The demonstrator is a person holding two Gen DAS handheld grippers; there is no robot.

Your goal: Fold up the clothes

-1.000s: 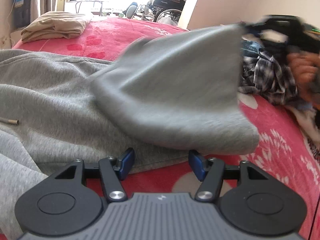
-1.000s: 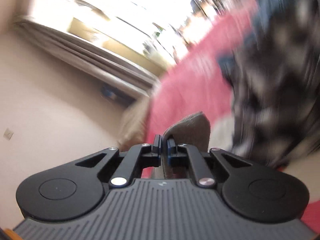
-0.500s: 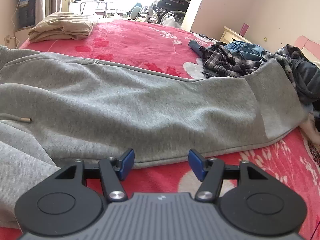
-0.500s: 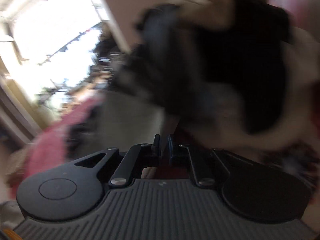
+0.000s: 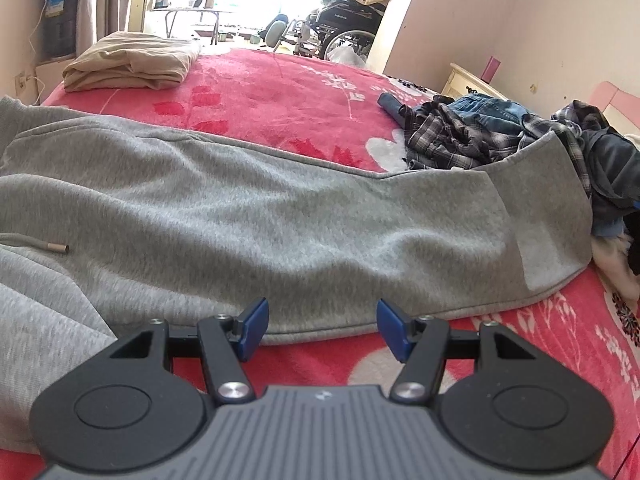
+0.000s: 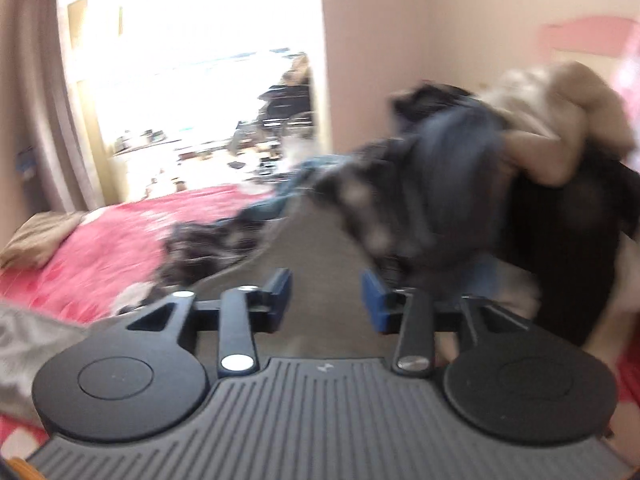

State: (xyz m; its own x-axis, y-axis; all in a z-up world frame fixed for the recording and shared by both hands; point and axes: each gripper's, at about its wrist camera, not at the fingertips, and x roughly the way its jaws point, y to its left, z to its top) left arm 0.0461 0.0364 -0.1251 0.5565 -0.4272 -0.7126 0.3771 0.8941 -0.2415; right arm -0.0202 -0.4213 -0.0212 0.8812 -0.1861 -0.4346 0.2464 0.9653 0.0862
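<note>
While the left tongs [image 5: 322, 326] hang partly open with nothing between their blue pads [image 5: 253, 322], they hover just above the near hem of the grey sweatpants [image 5: 256, 216], which lie stretched across the red flowered blanket [image 5: 280, 92] of the bed from the left edge to the right. A drawstring end [image 5: 56, 247] rests on the grey cloth at the left. At the right, the leg's cuffed end [image 5: 544, 216] rides up against a heap of unfolded clothes [image 5: 480, 132], plaid and denim among them. Farther back on the blanket, near the left corner, sits a folded beige garment [image 5: 128, 62], well apart from the grey one. Beyond the bed a bright doorway shows a wheelchair [image 5: 348, 20]. Seen from the right wrist, badly blurred, the right tongs [image 6: 326, 296] are opening, and grey fabric [image 6: 316, 248] lies below and ahead of the gap without either pad pressing on it. Just beyond them rises the dark pile [image 6: 460, 184] with a tan piece [image 6: 560, 120] on top, and the red blanket [image 6: 92, 248] stretches away on the left.
</note>
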